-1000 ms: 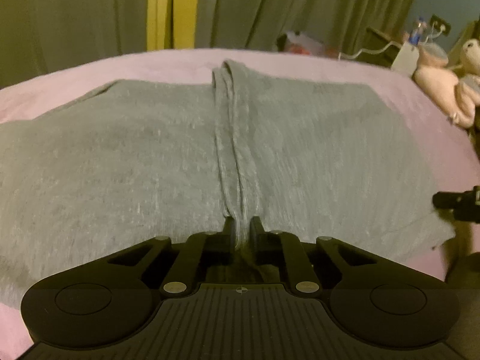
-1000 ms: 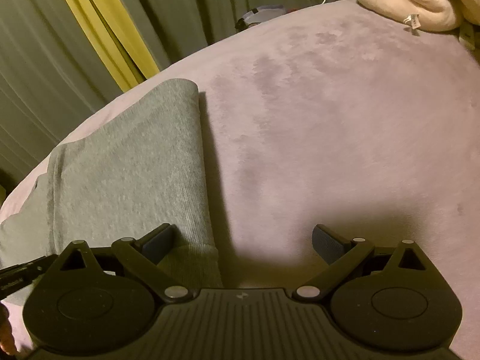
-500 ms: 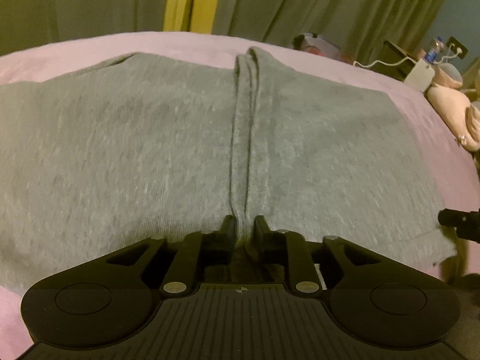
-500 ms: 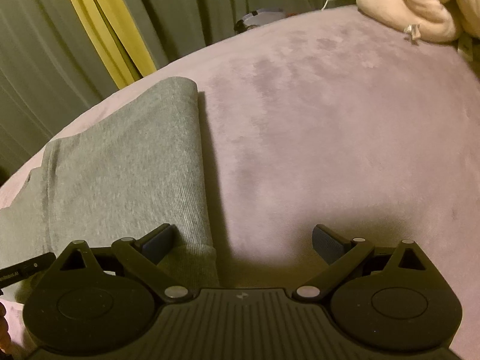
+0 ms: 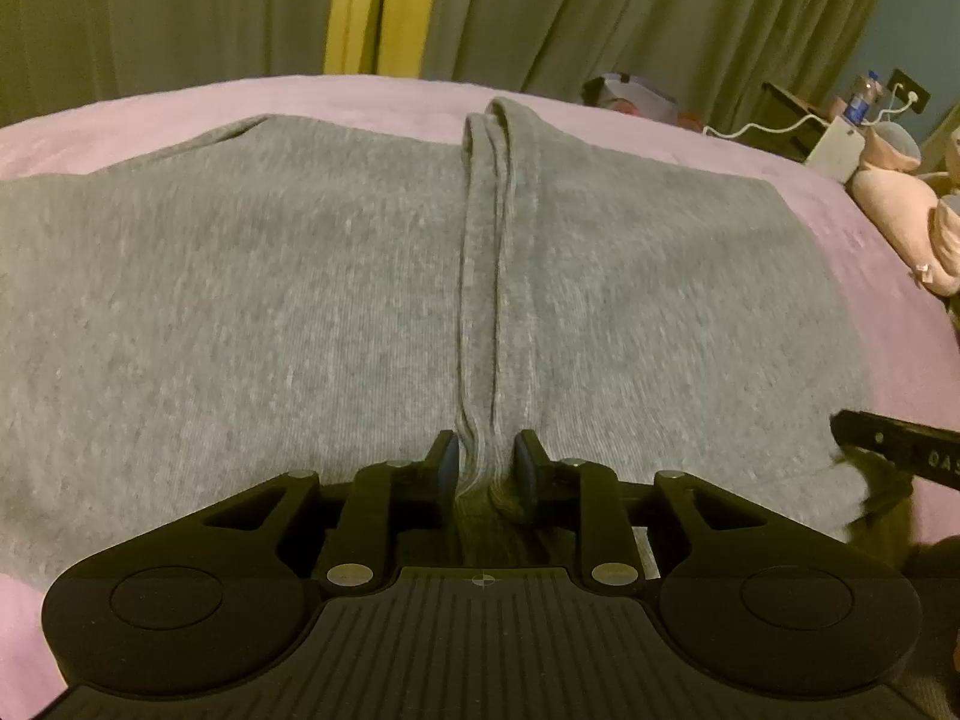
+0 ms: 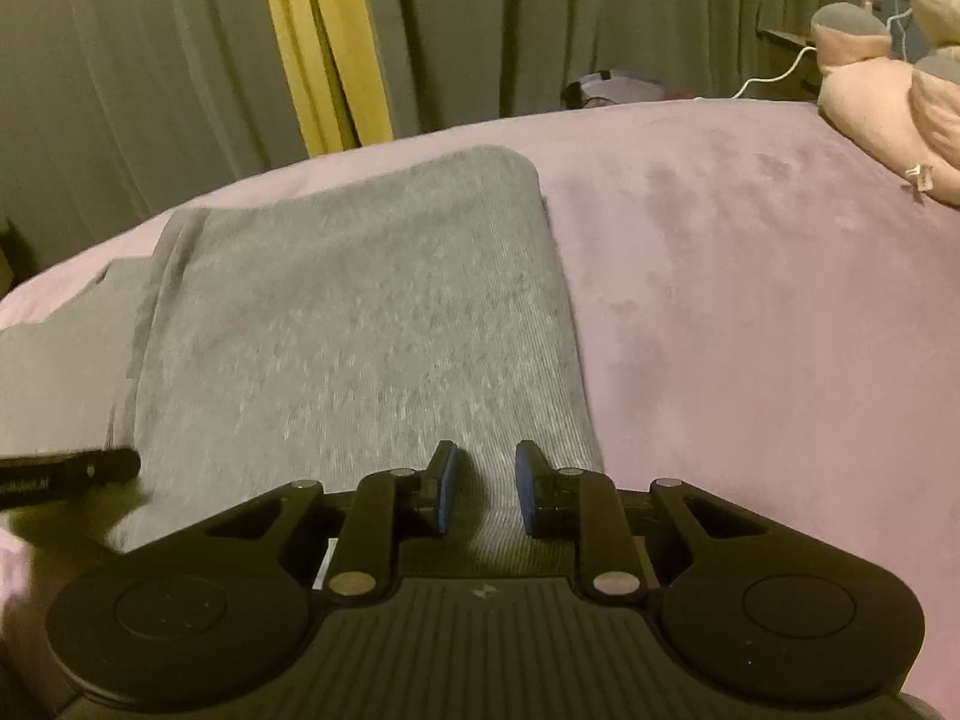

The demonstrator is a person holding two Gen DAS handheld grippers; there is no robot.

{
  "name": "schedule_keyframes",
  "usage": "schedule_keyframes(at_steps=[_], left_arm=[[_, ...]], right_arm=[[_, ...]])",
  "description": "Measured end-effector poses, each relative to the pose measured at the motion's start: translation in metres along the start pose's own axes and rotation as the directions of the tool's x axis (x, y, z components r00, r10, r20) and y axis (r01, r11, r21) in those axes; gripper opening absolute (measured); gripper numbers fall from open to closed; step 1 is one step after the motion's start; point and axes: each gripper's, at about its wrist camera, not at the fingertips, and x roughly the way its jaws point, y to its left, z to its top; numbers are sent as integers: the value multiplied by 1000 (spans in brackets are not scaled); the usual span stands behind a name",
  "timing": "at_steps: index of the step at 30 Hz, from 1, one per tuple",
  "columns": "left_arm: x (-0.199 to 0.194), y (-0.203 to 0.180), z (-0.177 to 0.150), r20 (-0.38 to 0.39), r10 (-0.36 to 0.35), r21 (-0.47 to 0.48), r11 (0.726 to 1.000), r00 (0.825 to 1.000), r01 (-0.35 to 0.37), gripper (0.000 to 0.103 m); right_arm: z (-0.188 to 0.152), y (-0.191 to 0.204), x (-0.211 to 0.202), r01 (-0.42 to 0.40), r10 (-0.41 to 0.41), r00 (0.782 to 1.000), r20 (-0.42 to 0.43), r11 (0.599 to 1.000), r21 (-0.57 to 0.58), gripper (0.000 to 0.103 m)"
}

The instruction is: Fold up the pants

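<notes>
Left claw (image 5: pixel 486 468) clamped (right claw (image 6: pixel 485 495) narrowed)

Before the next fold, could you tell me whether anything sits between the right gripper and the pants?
Nothing visible does. The right gripper is already over the near edge of the grey pants, its fingers close together with fabric between them. The left gripper is clamped on a pinched ridge of the fabric.

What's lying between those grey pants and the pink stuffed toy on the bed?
Only bare pink blanket. The right claw's view shows it running from the pants' edge to the stuffed toy, with nothing on it.
</notes>
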Motion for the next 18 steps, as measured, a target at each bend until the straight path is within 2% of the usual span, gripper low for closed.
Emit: schedule_keyframes(at_steps=[1, 6, 11, 14, 18], left_arm=[[0, 0, 0, -2, -7, 1, 1000, 1000, 7, 34], [-1, -6, -2, 3, -4, 42, 999, 1000, 4, 41], [-7, -6, -3, 16, -6, 35, 999, 1000, 6, 54], [-15, -1, -1, 46, 24, -9, 1000, 999, -24, 59], [-26, 22, 6, 96, 83, -148, 987, 992, -69, 76]], right_arm=[[0, 1, 1, 4, -4, 1000, 1, 1000, -5, 19], [-5, 1, -2, 6, -6, 1000, 24, 1000, -2, 19], [-1, -2, 0, -3, 1, 999, 44, 999, 42, 18], [-2, 0, 2, 11, -13, 998, 64, 999, 39, 18], [-1, 2, 9, 24, -26, 996, 85, 999, 30, 19]])
